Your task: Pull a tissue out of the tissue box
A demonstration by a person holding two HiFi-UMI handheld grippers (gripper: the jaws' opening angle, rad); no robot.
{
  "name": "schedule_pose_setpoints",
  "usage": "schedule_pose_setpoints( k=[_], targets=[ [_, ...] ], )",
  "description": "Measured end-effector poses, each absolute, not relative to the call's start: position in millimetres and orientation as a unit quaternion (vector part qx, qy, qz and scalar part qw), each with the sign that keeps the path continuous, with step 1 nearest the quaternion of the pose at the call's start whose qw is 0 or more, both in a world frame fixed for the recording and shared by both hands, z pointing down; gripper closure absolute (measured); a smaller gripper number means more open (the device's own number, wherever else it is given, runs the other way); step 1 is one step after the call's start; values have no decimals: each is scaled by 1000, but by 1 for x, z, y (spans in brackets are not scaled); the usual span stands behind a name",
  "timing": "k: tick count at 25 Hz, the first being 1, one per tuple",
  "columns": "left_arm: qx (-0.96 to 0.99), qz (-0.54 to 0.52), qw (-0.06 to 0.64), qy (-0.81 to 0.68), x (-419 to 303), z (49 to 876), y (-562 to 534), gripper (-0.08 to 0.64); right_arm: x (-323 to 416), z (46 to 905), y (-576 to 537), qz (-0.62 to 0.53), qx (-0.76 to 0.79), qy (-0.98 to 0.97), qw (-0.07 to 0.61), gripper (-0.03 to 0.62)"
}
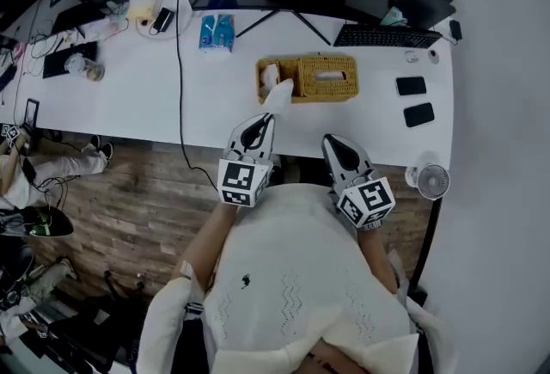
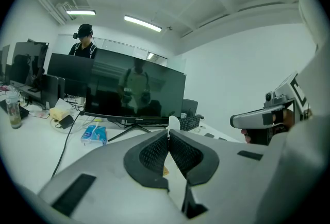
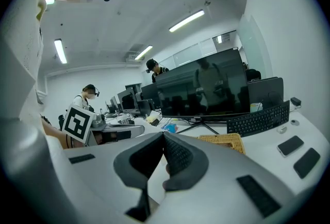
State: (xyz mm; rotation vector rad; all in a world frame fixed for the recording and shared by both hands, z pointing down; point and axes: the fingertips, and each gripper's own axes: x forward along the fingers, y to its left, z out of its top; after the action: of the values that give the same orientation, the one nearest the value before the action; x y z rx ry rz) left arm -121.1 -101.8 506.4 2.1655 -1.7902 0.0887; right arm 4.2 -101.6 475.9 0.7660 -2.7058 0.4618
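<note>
No text, brand or number readable in any view; monitor [image 2: 135,89] lower bezel carries tiny logo, too small to read; blue packet [image 1: 216,31] on desk [image 1: 129,106] shows print, blurred beyond reading; keyboard [image 1: 387,37] key legends illegible; square markers on left gripper [image 1: 267,118] and right gripper [image 1: 330,141] are black-and-white patterns only, no letters or digits.

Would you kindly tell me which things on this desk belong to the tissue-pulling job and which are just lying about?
Job in hand:
wicker tissue box
tissue
left hand-held gripper, shut on the tissue

Lying about:
keyboard
two phones
small fan
blue packet
</note>
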Motion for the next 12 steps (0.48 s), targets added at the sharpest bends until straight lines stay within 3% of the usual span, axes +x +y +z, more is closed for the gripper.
schedule_pose_setpoints(
  k=[12],
  targets=[
    [756,16,158,-635,-134,493,-101,546,3,465,-112,156,270,-941,130,591]
  ],
)
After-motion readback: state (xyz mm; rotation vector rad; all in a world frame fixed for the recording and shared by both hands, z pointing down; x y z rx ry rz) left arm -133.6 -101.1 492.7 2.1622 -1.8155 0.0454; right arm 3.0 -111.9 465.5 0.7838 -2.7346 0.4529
